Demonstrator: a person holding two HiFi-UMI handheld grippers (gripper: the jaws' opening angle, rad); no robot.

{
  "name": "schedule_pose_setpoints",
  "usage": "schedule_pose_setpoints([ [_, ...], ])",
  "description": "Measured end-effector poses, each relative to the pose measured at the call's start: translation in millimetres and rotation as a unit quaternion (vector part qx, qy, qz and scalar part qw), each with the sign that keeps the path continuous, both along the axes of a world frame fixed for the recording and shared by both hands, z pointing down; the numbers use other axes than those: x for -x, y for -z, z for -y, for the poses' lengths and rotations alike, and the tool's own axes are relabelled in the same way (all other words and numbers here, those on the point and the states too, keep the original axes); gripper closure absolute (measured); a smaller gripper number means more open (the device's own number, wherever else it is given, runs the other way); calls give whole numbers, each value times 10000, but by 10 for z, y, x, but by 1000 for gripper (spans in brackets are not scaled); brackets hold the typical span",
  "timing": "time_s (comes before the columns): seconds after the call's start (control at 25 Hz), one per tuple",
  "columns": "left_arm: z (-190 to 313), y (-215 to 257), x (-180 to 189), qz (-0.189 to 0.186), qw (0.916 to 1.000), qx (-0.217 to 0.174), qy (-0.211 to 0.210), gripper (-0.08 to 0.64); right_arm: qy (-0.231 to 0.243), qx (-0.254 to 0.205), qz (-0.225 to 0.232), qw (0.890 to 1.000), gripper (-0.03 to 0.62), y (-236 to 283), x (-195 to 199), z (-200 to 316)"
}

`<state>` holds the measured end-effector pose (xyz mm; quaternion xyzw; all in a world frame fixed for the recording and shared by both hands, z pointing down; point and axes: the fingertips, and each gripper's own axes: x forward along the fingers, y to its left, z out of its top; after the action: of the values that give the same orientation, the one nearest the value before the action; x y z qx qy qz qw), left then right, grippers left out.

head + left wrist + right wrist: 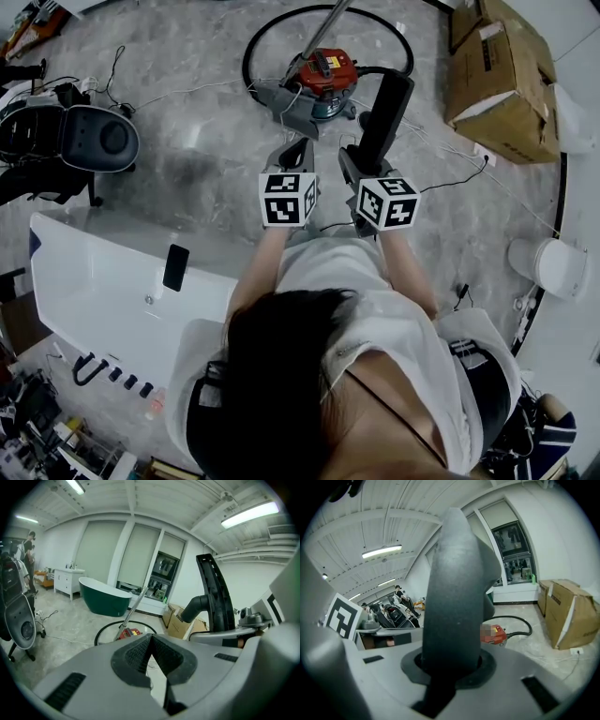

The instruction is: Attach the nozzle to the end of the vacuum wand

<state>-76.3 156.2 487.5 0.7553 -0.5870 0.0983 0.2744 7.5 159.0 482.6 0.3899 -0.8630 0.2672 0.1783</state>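
My right gripper (364,148) is shut on the black floor nozzle (384,114), which stands up from its jaws and fills the right gripper view as a dark column (454,597). In the left gripper view the same nozzle (214,597) shows at the right, its neck pointing left. My left gripper (298,150) is shut with nothing between its ribbed pads (154,654). Ahead on the floor sits the red vacuum (323,73), and the metal wand (328,21) rises from it toward the top of the head view; the wand (132,610) also slants up beyond my left jaws.
A black hose (258,42) loops on the floor around the vacuum. Cardboard boxes (497,80) stand at the right. A white table (103,281) with a phone (175,267) is at my left. A black chair (89,141) is further left, and a green bathtub (104,597) lies far off.
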Motion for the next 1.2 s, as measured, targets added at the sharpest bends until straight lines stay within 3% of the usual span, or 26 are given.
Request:
schedule_pose_setpoints([
  [0.56,-26,5,411,-8,10000,-46,18,557,-9,-28,4,10000,520,21,348,-85],
  [1.2,-26,-4,381,-103,9999,-15,-57,557,-209,-26,-88,9997,520,60,272,-80],
])
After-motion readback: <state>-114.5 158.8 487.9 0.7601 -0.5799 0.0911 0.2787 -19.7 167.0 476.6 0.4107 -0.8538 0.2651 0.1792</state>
